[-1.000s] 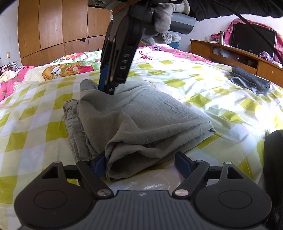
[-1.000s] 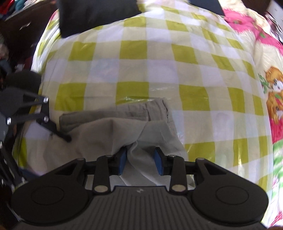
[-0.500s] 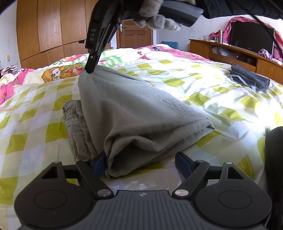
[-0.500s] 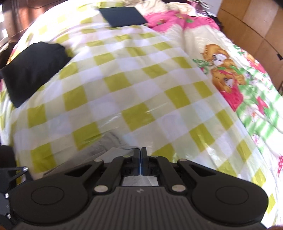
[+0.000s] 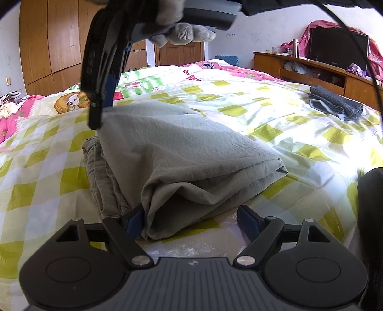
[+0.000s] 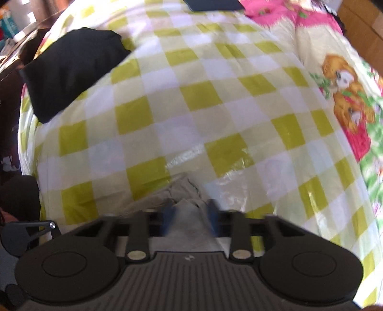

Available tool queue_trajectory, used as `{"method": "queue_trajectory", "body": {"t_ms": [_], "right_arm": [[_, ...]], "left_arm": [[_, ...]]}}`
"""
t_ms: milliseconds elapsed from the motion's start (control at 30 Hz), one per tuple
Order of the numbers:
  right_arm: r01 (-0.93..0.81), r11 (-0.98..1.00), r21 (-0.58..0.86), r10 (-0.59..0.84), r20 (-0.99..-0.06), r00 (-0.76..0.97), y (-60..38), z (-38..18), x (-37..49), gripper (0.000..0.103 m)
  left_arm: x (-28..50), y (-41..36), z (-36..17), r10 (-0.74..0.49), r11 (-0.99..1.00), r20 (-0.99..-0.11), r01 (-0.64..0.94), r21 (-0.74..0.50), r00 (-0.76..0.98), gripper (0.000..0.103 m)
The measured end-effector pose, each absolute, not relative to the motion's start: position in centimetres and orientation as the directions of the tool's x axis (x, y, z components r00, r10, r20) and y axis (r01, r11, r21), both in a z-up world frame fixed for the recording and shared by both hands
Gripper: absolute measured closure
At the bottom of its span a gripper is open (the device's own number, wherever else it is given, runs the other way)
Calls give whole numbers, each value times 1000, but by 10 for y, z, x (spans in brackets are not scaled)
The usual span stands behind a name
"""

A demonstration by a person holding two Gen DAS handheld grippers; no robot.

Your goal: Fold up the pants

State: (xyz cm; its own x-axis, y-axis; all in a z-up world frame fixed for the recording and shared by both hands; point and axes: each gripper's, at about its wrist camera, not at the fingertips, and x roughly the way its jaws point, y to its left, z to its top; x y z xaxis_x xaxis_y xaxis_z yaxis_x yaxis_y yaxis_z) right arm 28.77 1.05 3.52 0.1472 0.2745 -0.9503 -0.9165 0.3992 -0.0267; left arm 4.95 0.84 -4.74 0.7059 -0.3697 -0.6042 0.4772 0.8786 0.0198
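Note:
The grey-green pants (image 5: 182, 158) lie folded in a thick bundle on the checked bedspread. My left gripper (image 5: 191, 219) is open at the bundle's near edge, its left pad touching the fold. My right gripper (image 5: 97, 117) hangs over the bundle's far left corner. In the right wrist view the right gripper (image 6: 190, 216) is open, blurred by motion, with the pants' corner (image 6: 186, 203) loose between its fingers.
The yellow-and-white checked bedspread (image 5: 275, 119) covers the bed. A folded grey garment (image 5: 335, 102) lies at the far right near a wooden cabinet (image 5: 323, 74). A black cushion (image 6: 69, 69) and a dark flat item (image 6: 213, 4) lie on the bed.
The right gripper shut on the far corner and lifted it, then lowered it and opened, letting the cloth go. The left gripper stayed put.

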Motion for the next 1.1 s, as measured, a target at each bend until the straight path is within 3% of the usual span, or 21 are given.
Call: {"method": "queue_trajectory", "body": {"t_ms": [167,333,467,667,1100], "right_arm": [[-834,522,176,355,-934,25,-8,48,308,90],[-809,528,260,421,-907,-17,-14,61,316,90],[-816,565,125,353,-930,102,-10,58,322,90],[-894,444,59,293,-952,82,-2,50,313,85],[-947,321,16,180,-983,44,28,38,320,84]], "left_arm": [[49,10,-46,-387,874,-603,486,2,698,11],[48,10,-46,-391,872,-602,489,0,697,11],[48,9,-46,-389,872,-601,490,5,698,11],[48,10,-46,-390,869,-600,495,11,698,11],[47,10,-46,-396,866,-597,499,9,698,11]]}}
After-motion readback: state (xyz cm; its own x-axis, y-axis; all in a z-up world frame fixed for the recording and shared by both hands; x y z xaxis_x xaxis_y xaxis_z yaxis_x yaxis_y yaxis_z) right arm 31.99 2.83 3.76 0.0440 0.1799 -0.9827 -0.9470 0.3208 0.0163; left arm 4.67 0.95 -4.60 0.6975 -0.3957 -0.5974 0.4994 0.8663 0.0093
